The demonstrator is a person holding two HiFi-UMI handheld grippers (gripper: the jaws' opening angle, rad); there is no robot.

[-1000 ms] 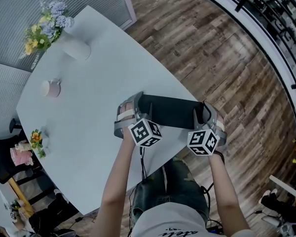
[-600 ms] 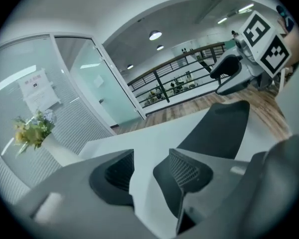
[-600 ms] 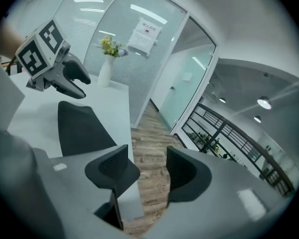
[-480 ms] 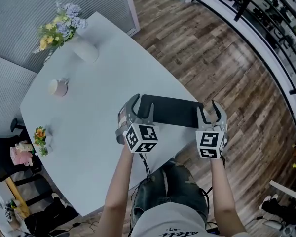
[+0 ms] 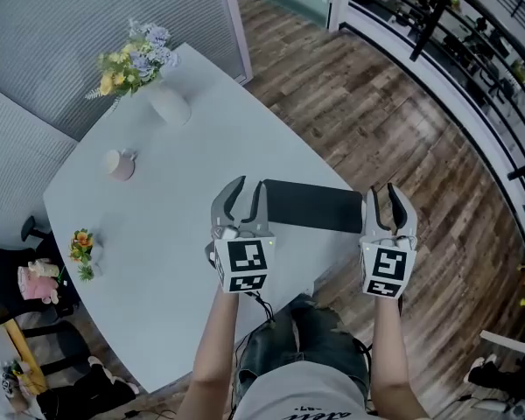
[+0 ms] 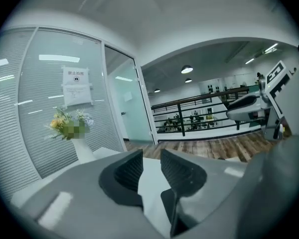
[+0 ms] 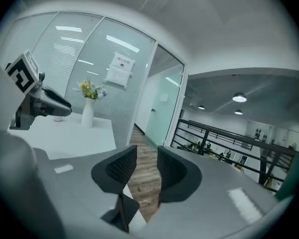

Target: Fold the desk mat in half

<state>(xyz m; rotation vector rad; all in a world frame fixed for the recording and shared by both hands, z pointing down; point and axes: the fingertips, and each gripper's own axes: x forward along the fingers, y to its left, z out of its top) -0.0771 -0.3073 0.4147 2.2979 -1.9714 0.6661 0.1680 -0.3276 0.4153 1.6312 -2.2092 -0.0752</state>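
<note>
The dark desk mat (image 5: 313,206) lies flat as a narrow rectangle on the pale table (image 5: 157,243), close to its near right edge. In the head view my left gripper (image 5: 248,191) hovers over the mat's left end, open, with nothing between its fingers. At the mat's right end my right gripper (image 5: 384,195) is held up, open and empty too. Both gripper views point level across the room, and the mat shows in neither. The left gripper (image 6: 150,169) shows a gap of table between its pads. Floor shows between the pads of the right gripper (image 7: 146,169).
A white vase of flowers (image 5: 169,103) stands at the table's far corner, a pink mug (image 5: 121,164) nearer, and a small flower pot (image 5: 83,252) at the left edge. Wood floor (image 5: 402,121) lies beyond the table's right edge. A glass partition (image 7: 84,59) and a railing (image 6: 199,118) bound the room.
Both grippers have let go of the mat's ends, risen and drawn back towards me. The mat stays flat on the table.
</note>
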